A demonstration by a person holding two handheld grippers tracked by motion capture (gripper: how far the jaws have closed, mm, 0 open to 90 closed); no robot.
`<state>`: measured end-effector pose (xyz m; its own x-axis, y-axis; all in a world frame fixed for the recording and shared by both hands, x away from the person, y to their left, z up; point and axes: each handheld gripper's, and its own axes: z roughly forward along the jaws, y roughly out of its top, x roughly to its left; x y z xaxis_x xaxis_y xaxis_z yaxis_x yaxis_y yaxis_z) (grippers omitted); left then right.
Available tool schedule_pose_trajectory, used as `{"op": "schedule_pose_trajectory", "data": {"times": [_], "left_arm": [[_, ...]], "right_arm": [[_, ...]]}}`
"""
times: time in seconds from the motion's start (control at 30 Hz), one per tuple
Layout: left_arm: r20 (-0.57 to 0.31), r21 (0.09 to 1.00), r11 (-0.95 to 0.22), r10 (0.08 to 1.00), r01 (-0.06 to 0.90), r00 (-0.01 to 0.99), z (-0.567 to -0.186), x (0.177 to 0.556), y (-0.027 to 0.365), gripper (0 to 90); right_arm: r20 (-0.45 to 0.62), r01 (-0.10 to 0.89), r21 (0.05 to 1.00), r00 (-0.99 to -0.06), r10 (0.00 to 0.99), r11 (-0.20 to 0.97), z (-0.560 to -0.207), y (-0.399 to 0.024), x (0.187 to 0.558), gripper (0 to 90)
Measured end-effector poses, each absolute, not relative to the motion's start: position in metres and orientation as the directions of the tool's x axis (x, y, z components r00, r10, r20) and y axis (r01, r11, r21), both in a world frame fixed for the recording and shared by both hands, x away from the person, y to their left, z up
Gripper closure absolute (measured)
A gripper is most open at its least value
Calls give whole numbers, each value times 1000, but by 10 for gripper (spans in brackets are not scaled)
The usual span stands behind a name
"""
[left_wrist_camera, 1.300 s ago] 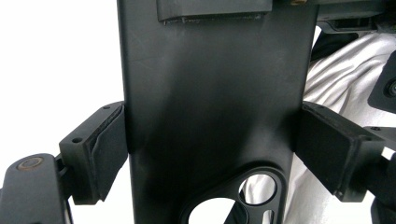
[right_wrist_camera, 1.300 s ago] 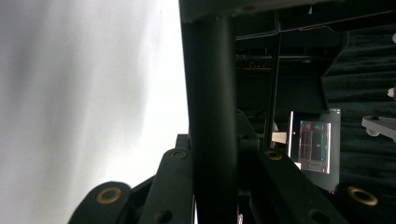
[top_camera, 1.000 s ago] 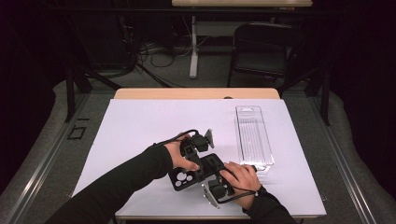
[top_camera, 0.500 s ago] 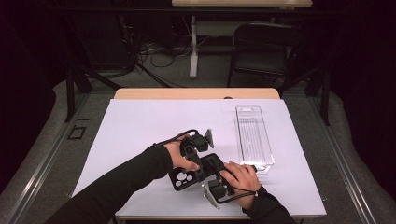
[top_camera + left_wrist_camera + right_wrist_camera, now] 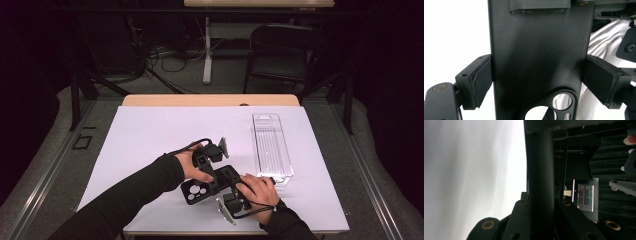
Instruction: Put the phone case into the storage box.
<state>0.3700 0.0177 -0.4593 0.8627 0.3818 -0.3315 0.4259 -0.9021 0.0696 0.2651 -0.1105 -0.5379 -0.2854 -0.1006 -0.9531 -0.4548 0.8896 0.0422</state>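
You clamped the black phone case (image 5: 202, 189) across its width with the left gripper (image 5: 536, 77), while the right gripper (image 5: 541, 220) pinched its three-o'clock edge, steadying it.

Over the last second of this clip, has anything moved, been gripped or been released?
No visible change. The left gripper clamps the black phone case across its width, the right gripper pinches its edge, and the clear tray lies where it did on the white sheet.
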Motion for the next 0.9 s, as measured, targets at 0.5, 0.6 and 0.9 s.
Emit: {"op": "schedule_pose_trajectory", "data": {"times": [0.5, 0.6, 0.9], "left_arm": [[-304, 111, -911, 349, 397, 886, -456, 367, 18, 129], [-293, 128, -912, 341, 390, 893, -454, 366, 19, 130], [-275, 179, -900, 343, 398, 898, -443, 364, 28, 137]], "right_arm": [[-943, -443, 52, -316, -102, 895, -538, -111, 265, 878], [-942, -445, 57, -319, -98, 894, -538, -111, 266, 879], [-940, -448, 77, -329, -84, 891, -539, -111, 267, 879]]}}
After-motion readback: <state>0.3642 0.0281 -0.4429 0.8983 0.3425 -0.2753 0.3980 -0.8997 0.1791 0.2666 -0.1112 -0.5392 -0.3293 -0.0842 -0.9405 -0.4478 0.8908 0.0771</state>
